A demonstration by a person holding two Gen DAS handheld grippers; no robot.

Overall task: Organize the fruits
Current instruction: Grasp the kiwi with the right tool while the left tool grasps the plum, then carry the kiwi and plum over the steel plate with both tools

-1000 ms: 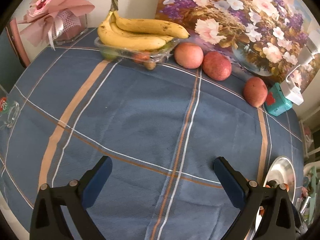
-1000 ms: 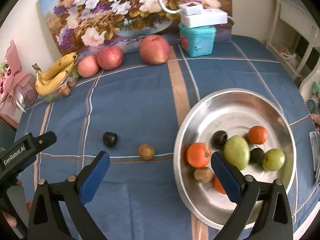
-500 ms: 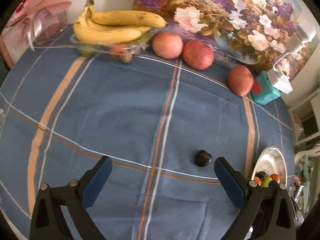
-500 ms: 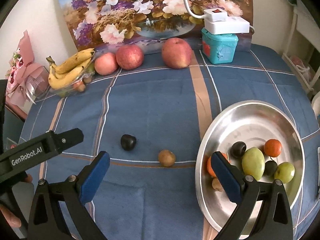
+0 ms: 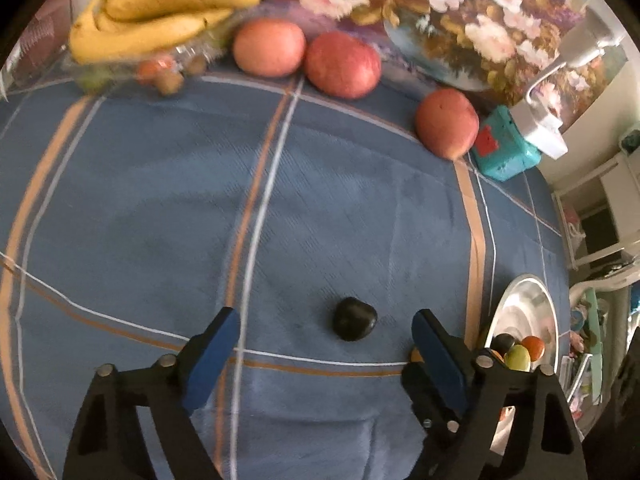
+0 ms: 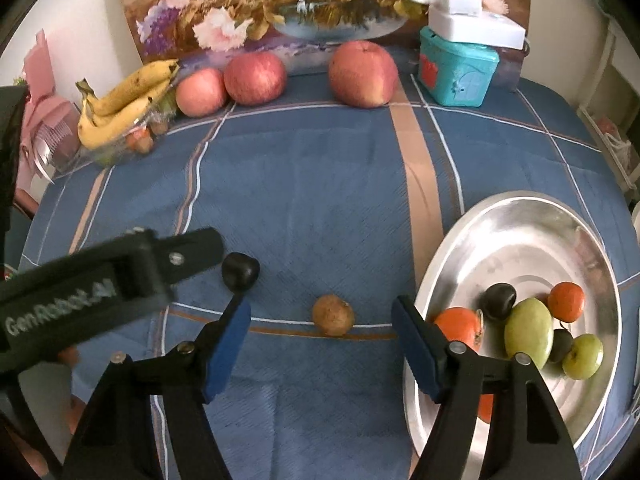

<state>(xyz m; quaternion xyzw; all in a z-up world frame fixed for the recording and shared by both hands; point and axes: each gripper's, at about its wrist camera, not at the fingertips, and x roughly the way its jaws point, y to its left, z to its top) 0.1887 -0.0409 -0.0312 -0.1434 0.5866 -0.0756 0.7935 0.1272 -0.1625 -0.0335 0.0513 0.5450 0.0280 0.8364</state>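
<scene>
A small black fruit (image 5: 354, 318) lies on the blue tablecloth, just ahead of and between the fingers of my open left gripper (image 5: 326, 326); it also shows in the right wrist view (image 6: 240, 271). A small brown fruit (image 6: 333, 314) lies just ahead of my open right gripper (image 6: 321, 318). A silver plate (image 6: 520, 232) at the right holds several fruits: oranges, green ones, dark ones. The plate shows at the right edge of the left wrist view (image 5: 524, 316). Both grippers are empty.
Three red apples (image 6: 254, 77) and a bunch of bananas (image 6: 124, 102) on a clear tray line the back edge. A teal box (image 6: 456, 70) with a white lamp base stands at the back right. A flower painting leans against the wall. The left gripper's body (image 6: 100, 280) crosses the left side.
My left gripper has moved right and forward, bringing the black fruit between its fingers. My right gripper has moved closer to the brown fruit.
</scene>
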